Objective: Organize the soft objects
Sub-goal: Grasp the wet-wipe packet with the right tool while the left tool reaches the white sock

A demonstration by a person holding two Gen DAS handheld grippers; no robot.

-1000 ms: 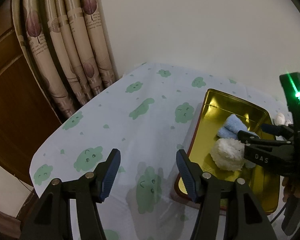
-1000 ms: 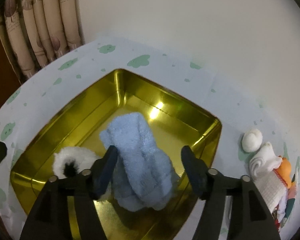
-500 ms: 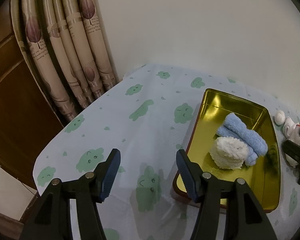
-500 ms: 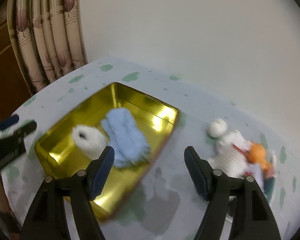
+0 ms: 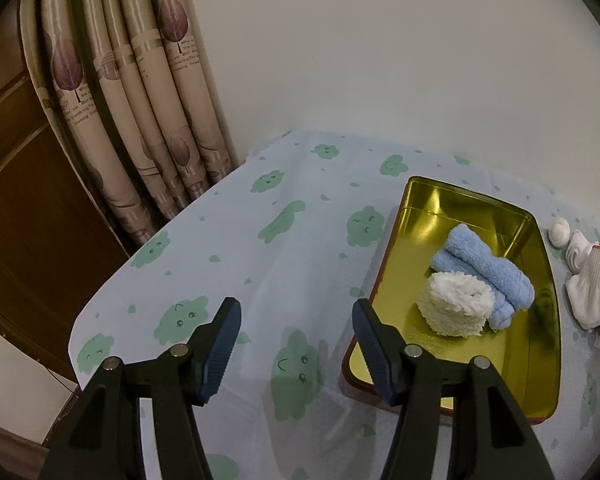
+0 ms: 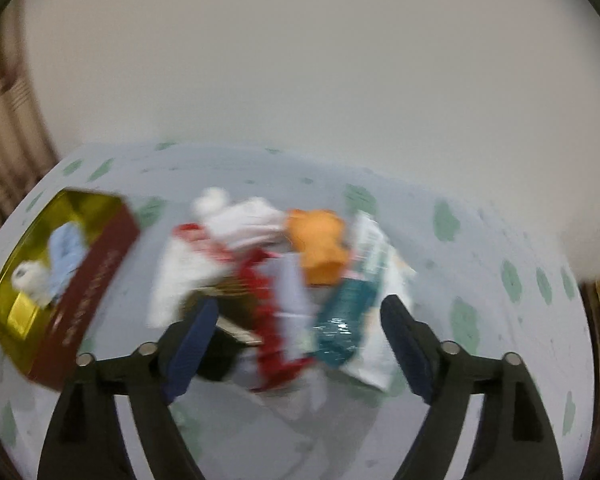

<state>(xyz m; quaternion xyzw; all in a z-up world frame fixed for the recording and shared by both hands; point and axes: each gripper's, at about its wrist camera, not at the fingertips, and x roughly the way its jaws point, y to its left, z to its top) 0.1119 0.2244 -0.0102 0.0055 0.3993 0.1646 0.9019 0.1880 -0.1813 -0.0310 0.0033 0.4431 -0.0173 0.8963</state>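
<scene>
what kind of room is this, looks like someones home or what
Most likely a room in a home, not a workshop. A table under a pale tablecloth printed with green cartoon blobs stands against a plain wall, patterned curtains hang in the corner, and a gold tin holds rolled towels.

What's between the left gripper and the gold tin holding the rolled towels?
Only bare patterned tablecloth, as the left wrist view shows. The left gripper hangs open beside the tin's near corner, holding nothing.

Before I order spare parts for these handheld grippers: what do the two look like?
Both look alike: the left gripper and the right gripper have black angular plastic arms with round silver pivot pins, ending in dark blue ribbed pads. No cables, markings, hands or sleeves show.
</scene>
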